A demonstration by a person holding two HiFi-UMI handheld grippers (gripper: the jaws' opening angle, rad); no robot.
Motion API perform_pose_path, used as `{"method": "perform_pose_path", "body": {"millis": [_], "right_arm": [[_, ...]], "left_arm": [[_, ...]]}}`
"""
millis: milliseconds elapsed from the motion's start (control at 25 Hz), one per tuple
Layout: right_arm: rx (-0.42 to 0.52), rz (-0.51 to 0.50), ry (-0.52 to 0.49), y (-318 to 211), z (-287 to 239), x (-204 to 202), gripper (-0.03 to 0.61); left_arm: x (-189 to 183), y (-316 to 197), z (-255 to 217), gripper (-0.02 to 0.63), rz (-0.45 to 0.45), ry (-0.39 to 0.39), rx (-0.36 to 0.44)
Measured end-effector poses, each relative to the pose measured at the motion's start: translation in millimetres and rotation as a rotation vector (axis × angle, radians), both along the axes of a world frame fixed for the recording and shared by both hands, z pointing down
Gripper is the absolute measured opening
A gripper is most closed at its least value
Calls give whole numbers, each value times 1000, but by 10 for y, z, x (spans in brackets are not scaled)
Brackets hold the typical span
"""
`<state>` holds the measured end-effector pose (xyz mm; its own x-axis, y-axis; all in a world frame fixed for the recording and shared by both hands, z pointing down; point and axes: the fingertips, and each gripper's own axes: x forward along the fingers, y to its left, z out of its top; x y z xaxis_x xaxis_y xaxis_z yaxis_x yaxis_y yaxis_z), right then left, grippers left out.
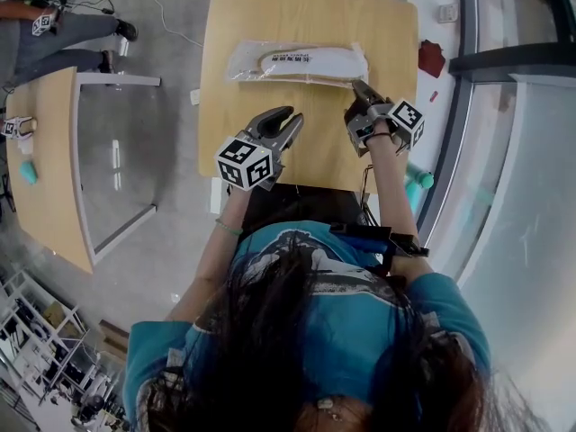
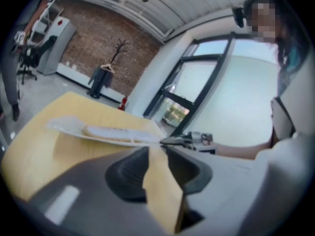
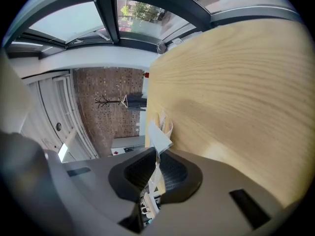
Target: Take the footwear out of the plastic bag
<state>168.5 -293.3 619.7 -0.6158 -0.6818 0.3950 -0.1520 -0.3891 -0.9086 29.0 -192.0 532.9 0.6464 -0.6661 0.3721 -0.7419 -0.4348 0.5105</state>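
Observation:
A clear plastic bag lies across the far part of the wooden table, with a flat pale piece of footwear and a printed label inside. My right gripper is at the bag's right end, shut on a fold of the plastic film between its pads. My left gripper hovers over the table's near middle, short of the bag, jaws slightly parted with only bare wood showing between them. In the left gripper view the bag lies ahead and the right gripper holds its end.
A second wooden table stands at the left with a teal item on it. A person's legs are at the top left. A red object and a window frame lie along the right side.

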Motion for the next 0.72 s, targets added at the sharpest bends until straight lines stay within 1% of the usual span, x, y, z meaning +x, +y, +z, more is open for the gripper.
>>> {"method": "perform_pose_path", "body": {"millis": [120,280,360,440,480,600,720], "right_arm": [[-5,-24,-28,168,-14,-124,31],[6,-44,-48,348,-73,-280,29],[7,-42,-59,418,-106,-375,28],[-6,-37,-69,489,-134,-465,28],[-13,-37,-68,524,-145,-497,28],[-6,-48,-57,614,-156,-536,28],[5,-63,-39,687,-166,-514,28]], "left_arm": [[-54,18,116,132,-30,131,-94],[-245,3,275,134,-96,247,-179],[-348,15,372,157,-109,309,-236],[-426,33,470,203,-113,376,-295],[-452,40,514,214,-116,409,-317],[-480,34,587,235,-149,505,-360],[-478,-53,599,263,-198,607,-380]]}}
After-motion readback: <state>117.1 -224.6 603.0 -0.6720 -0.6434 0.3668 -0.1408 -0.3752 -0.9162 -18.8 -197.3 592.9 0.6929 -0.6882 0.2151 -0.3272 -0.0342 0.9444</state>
